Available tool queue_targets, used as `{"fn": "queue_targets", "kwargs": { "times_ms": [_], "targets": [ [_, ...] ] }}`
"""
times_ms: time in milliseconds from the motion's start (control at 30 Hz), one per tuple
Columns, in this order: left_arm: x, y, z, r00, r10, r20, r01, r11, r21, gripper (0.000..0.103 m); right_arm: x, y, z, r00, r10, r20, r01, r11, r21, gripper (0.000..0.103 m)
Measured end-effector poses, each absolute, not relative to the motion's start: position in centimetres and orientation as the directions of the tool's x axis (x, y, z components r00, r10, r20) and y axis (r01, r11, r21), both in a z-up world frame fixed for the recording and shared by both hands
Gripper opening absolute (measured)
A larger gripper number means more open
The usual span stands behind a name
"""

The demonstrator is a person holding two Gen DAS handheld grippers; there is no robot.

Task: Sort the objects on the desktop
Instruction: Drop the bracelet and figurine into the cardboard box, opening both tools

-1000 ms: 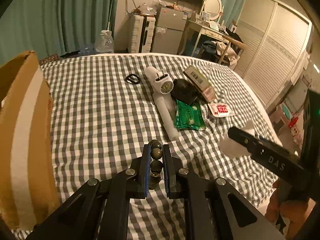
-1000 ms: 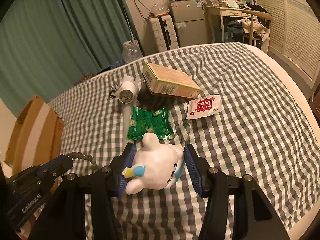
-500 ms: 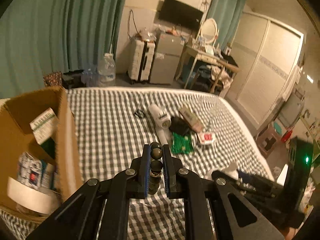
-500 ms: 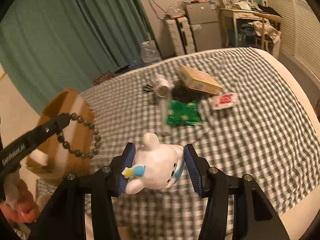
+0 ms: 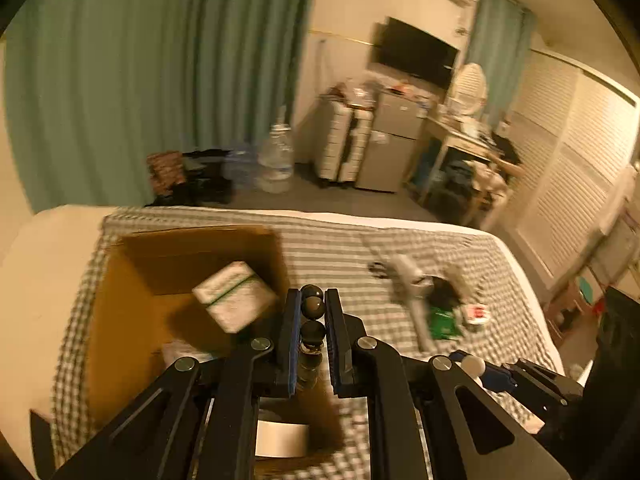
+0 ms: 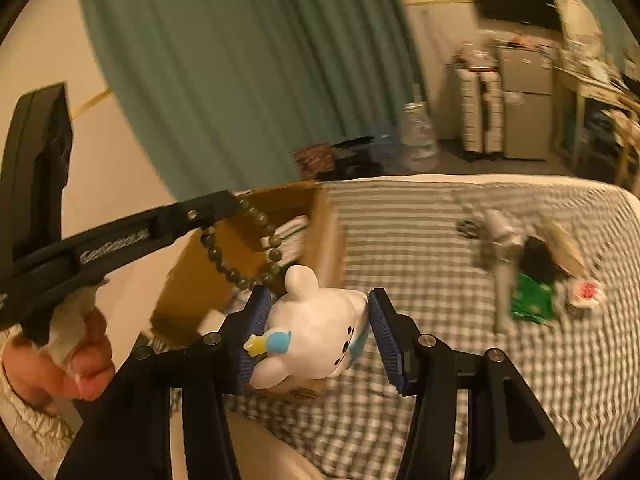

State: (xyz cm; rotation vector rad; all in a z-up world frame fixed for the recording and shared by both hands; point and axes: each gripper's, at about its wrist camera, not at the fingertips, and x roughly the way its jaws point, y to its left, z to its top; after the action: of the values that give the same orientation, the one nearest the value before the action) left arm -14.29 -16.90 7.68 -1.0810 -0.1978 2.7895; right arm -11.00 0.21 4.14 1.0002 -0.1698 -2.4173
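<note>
Carrying both finds to the cardboard box [image 5: 132, 292] on the bed, your left tool [image 5: 312, 312] pinches the bead bracelet [image 6: 240, 248], your right tool [image 6: 320, 320] clamps the white figurine [image 6: 316, 320]; next, release over the opening.

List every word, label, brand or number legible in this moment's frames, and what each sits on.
Nothing reads cleanly.
Left gripper arm: white lettering, too blurred to read.
Red-and-white packet: red print, blurred.
Green packet: print unreadable.
White box in the carton: green stripe, no legible text.
Toy in the right gripper: no text.
Bracelet: none.
</note>
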Motion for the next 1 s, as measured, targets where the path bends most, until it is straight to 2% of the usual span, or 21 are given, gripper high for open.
{"fn": "queue_targets", "kwargs": {
  "times_ms": [167, 467, 500, 533, 567, 600, 667, 700, 833, 933, 1000],
  "targets": [
    [-15.3, -21.9, 5.6, -0.721, 0.104, -0.685, 0.014, -0.986, -0.165, 0.011, -13.2, -4.0, 2.3, -0.538, -0.528, -0.657, 0.458, -0.837, 0.299, 0.051],
    [-17.4, -25.2, 1.0, -0.663, 0.072, -0.745, 0.076, -0.984, -0.163, 0.011, -16.3, -6.7, -0.4, -0.491, -0.542, -0.682, 0.457, -0.827, 0.328, 0.051],
    [-17.7, -25.3, 0.6, -0.660, 0.073, -0.747, 0.077, -0.983, -0.164, 0.011, -16.5, -6.7, -0.5, -0.488, -0.549, -0.679, 0.452, -0.824, 0.341, 0.052],
    [-17.8, -25.3, 0.4, -0.661, 0.074, -0.747, 0.077, -0.983, -0.166, 0.012, -16.8, -6.5, -0.7, -0.478, -0.558, -0.678, 0.445, -0.820, 0.361, 0.062],
    [-18.0, -25.3, 0.3, -0.664, 0.073, -0.744, 0.079, -0.983, -0.166, 0.018, -16.9, -6.4, -0.7, -0.478, -0.561, -0.676, 0.437, -0.819, 0.371, 0.073],
    [-18.1, -25.2, 0.3, -0.663, 0.069, -0.746, 0.084, -0.983, -0.165, 0.024, -16.7, -6.2, -0.5, -0.492, -0.558, -0.668, 0.431, -0.823, 0.370, 0.073],
    [-18.2, -24.7, 0.2, -0.650, 0.047, -0.759, 0.099, -0.984, -0.145, 0.076, -16.5, -5.5, 0.0, -0.526, -0.537, -0.660, 0.425, -0.838, 0.343, 0.073],
    [-18.1, -24.5, 0.3, -0.654, 0.031, -0.756, 0.106, -0.986, -0.132, 0.083, -16.5, -5.3, 0.5, -0.541, -0.523, -0.659, 0.419, -0.846, 0.329, 0.073],
    [-17.3, -23.2, 1.1, -0.674, -0.011, -0.739, 0.108, -0.991, -0.084, 0.085, -15.2, -1.7, 1.2, -0.607, -0.470, -0.640, 0.374, -0.880, 0.292, 0.073],
    [-16.4, -21.5, 1.6, -0.671, -0.001, -0.742, 0.106, -0.990, -0.094, 0.085, -14.5, 2.5, 1.5, -0.656, -0.411, -0.634, 0.308, -0.912, 0.272, 0.073],
    [-15.7, -19.9, 2.1, -0.677, 0.016, -0.735, 0.097, -0.989, -0.111, 0.091, -14.4, 5.3, 1.6, -0.688, -0.346, -0.638, 0.251, -0.938, 0.238, 0.073]
  ]
}}
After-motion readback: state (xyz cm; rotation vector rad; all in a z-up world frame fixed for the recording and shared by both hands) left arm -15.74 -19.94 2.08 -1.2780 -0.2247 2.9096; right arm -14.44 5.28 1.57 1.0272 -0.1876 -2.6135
